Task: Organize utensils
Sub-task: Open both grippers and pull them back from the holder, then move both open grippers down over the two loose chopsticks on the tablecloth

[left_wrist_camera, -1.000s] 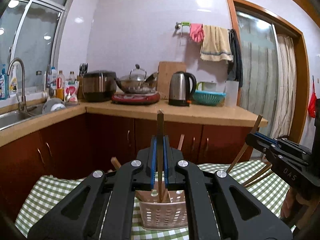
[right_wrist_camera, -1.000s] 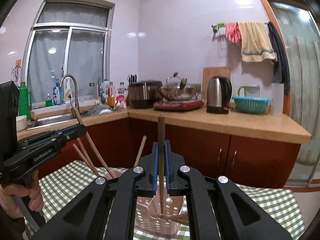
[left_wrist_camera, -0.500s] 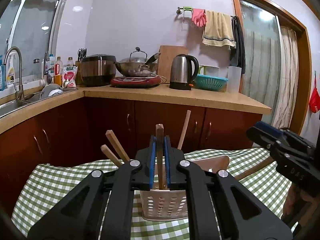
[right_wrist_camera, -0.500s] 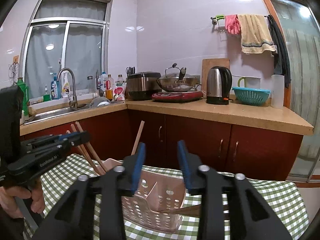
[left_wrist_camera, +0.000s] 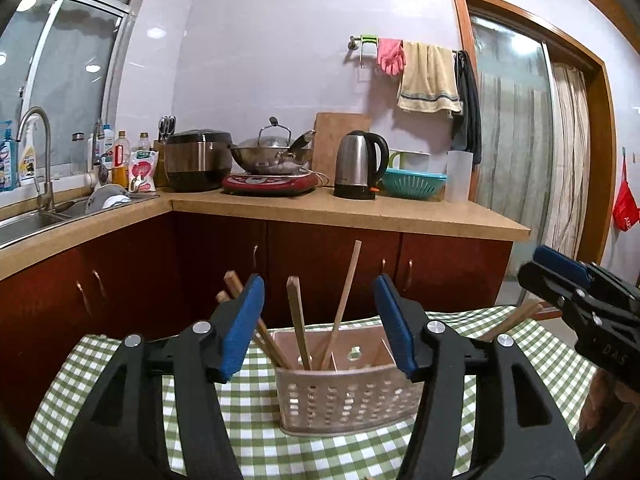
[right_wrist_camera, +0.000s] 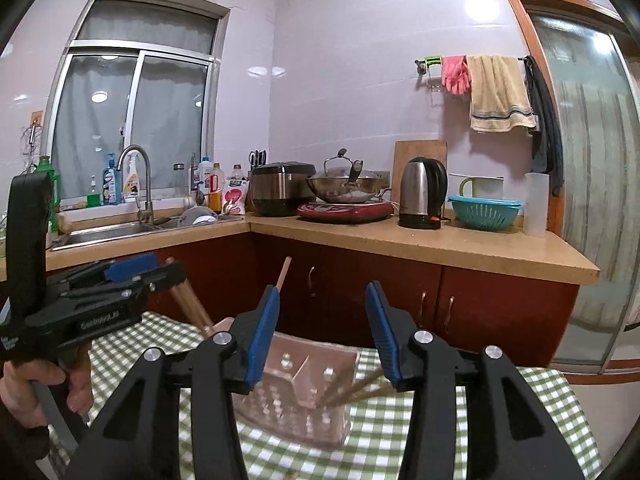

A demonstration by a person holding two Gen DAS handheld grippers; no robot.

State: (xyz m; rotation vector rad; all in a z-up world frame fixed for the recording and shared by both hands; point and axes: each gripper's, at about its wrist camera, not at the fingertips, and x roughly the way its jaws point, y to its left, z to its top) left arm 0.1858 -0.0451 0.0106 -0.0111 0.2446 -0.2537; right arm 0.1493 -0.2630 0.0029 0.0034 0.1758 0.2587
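Chopsticks [left_wrist_camera: 298, 320] are standing in a pale perforated basket [left_wrist_camera: 348, 396], which is sitting on the green checked cloth [left_wrist_camera: 120, 364] covering the bench. They are plain wooden sticks, long and thin with square-cut tops, leaning at different angles out of the basket's compartments; two more are poking out toward the left.

They are probably very light and stiff, smooth enough to twist or slide in a loose pinch, so taking one across its upper shaft, well below the tip, looks safest. The basket also looks light and may tip or skid if a stick drags on it.

Both tools are opening and holding nothing. The left tool [left_wrist_camera: 320, 324] is spreading its blue pads [left_wrist_camera: 244, 320] on either side of the standing sticks without touching them. The right tool [right_wrist_camera: 322, 328] is hanging over the basket [right_wrist_camera: 320, 364], jaws parting, empty.
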